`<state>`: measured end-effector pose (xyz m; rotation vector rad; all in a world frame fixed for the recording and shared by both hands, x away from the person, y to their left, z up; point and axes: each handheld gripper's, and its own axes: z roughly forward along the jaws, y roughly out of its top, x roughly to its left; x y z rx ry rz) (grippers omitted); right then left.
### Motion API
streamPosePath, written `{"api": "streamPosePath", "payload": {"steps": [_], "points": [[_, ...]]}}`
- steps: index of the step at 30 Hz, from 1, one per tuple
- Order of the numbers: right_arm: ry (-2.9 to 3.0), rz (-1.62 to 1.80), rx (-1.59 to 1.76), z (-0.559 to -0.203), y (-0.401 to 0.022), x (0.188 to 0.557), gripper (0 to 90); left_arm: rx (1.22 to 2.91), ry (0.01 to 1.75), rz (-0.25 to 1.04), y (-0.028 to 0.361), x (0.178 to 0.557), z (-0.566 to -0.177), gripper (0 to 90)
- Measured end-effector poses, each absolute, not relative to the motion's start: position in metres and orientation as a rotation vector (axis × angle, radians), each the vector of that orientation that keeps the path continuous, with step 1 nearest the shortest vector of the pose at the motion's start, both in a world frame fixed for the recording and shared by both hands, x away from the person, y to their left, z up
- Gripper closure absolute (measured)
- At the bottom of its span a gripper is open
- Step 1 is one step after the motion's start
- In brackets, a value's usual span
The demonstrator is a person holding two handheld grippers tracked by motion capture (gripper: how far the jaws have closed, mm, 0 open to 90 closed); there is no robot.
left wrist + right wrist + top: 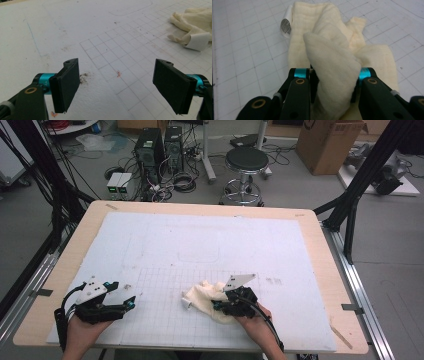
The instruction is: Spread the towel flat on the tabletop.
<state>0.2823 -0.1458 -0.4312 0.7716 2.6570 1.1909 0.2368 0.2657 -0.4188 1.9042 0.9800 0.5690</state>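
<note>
A crumpled cream cloth (204, 295) with a white label (186, 303) lies on the gridded part of the white mat (200, 240), near the front. My right gripper (219, 304) sits at the cloth's right side. In the right gripper view its jaws press from both sides on a raised fold of the cloth (332, 52), and the label (286, 25) lies at the far left. My left gripper (125, 294) rests at the front left with its jaws wide open and nothing between them (117, 85). In the left gripper view the cloth (197, 17) lies far off to the right.
The mat covers most of a wooden table (320, 250). Black frame legs stand at both sides. On the floor behind the table are a round stool (246, 162), computer towers (150, 147) with cables, and a cardboard box (327, 142).
</note>
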Motion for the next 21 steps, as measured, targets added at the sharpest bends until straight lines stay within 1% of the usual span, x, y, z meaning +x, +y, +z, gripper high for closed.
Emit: {"api": "streamPosePath", "payload": {"steps": [9,11,15,21], "points": [[2.616,1.269,0.759,-0.406,-0.142,0.286,74.0,1.895,0.985,0.566,0.266,0.236,-0.419,22.0],[2.609,1.295,0.745,-0.391,-0.137,0.287,74.1,1.894,0.985,0.569,0.267,0.236,-0.419,22.0],[2.598,1.331,0.695,-0.376,-0.130,0.285,74.1,1.892,0.986,0.570,0.267,0.236,-0.418,22.0],[2.606,1.363,0.648,-0.361,-0.119,0.281,74.0,1.893,0.983,0.572,0.268,0.236,-0.418,22.1]]}}
